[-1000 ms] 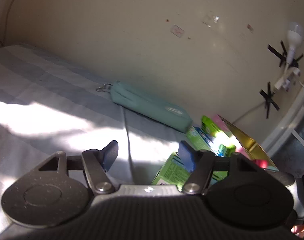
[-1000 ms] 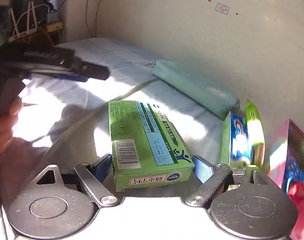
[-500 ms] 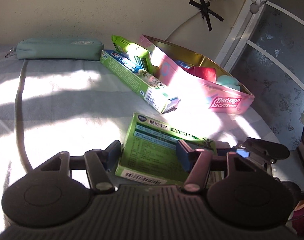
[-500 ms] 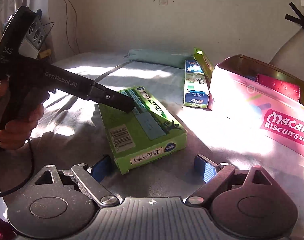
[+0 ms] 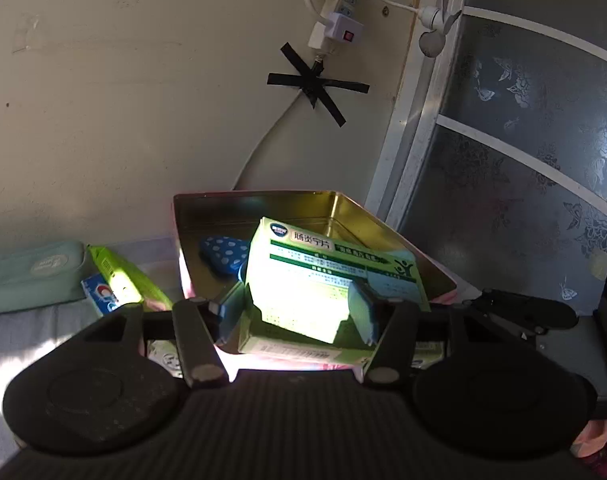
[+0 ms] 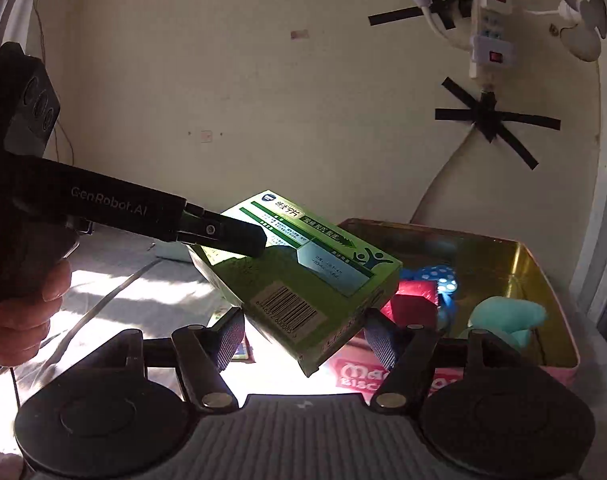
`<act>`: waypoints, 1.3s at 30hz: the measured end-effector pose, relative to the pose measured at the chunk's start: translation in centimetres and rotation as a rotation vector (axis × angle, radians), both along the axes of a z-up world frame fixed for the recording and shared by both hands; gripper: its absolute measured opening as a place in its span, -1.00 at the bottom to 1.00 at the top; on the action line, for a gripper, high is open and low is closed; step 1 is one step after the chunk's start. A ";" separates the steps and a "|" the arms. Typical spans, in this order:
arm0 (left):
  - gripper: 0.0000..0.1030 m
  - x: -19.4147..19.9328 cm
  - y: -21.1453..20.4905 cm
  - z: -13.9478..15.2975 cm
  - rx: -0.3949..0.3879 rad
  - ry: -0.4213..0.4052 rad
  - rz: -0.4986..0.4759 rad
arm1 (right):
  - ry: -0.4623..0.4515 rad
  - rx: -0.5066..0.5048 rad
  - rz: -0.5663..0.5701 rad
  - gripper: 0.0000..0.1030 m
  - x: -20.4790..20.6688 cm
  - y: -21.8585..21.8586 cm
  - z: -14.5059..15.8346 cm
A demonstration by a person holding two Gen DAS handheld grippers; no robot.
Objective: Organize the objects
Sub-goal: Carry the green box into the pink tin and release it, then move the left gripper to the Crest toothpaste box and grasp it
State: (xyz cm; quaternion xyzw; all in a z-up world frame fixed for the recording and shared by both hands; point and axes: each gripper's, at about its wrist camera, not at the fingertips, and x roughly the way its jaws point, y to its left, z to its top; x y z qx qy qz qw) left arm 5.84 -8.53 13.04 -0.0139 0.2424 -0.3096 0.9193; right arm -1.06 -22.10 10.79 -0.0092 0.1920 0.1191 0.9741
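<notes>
The green box (image 6: 299, 276) is printed cardboard with a slight sheen where the sun strikes it. The tin (image 5: 367, 216) is metal, its inside a glossy gold that mirrors the light, its outer wall (image 6: 455, 376) painted pink. The left gripper (image 5: 299, 312) is matt black plastic, ribbed along its body, with bright metal rivets; its fingers (image 5: 231, 312) carry blue pads of a finely ribbed, rubbery look. The bed sheet (image 6: 115, 280) is soft striped cloth. The pouch (image 5: 31, 276) looks like matt teal fabric. The toothpaste box (image 5: 103, 292) is glossy card. The wall (image 5: 123, 120) is matt paint, with dull black tape (image 5: 317, 84).
</notes>
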 end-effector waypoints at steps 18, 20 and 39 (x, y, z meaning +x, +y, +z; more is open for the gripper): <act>0.15 9.0 -7.0 -2.1 0.064 0.077 0.097 | 0.100 0.104 -0.268 0.18 8.9 -10.3 -2.5; 0.15 7.8 -4.5 -1.3 0.031 0.061 0.102 | 0.061 0.137 -0.258 0.18 6.7 -9.8 -2.1; 0.16 3.5 7.5 -6.0 -0.017 0.317 0.295 | 0.198 0.224 0.164 0.03 1.2 6.0 -7.1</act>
